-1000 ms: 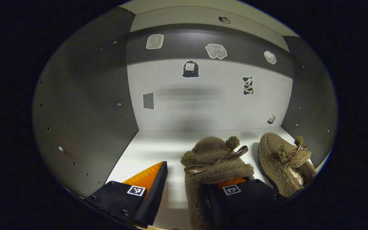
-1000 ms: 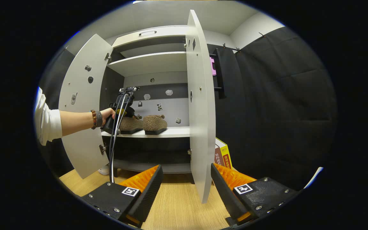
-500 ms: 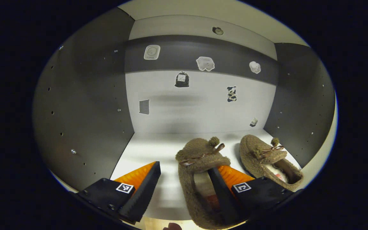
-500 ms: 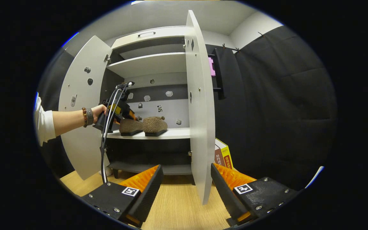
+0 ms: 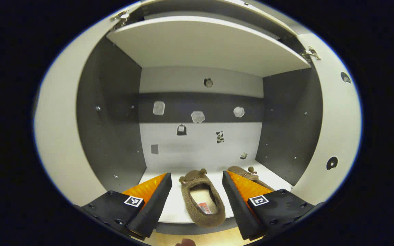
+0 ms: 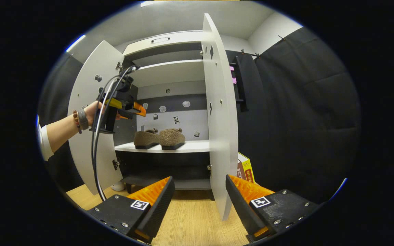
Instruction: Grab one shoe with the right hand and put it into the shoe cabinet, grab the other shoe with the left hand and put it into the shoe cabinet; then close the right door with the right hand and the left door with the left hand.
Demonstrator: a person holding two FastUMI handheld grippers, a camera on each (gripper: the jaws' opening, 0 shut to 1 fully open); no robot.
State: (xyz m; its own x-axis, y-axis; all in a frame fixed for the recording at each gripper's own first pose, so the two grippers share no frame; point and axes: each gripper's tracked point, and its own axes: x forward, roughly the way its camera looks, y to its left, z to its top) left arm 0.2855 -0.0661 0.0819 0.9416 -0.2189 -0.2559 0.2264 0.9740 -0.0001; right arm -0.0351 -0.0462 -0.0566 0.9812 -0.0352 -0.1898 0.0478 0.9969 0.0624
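Now the shoe cabinet (image 6: 169, 73) stands with both doors swung wide, a tall white box with dark grey inner walls and flat pale shelves. The right door (image 6: 219, 119) is a smooth white panel seen almost edge-on, and the left door (image 6: 87, 136) hangs open beside the person's hand (image 6: 92, 111). On the middle shelf (image 6: 190, 147) two shoes stand side by side, close together. The left shoe (image 5: 202, 201) is brown and fuzzy like fleece, with a pale lining and a small pompom at the toe. The right shoe (image 5: 248, 174), of the same woolly material, is partly hidden behind a finger. Small stickers (image 5: 197, 117) dot the back wall.

The left gripper (image 5: 197, 196) is spread apart in front of the shelf and holds nothing. The right gripper (image 6: 199, 201) is also spread, empty, low over the wooden floor (image 6: 190, 222). A book (image 6: 246, 169) leans beside the cabinet.
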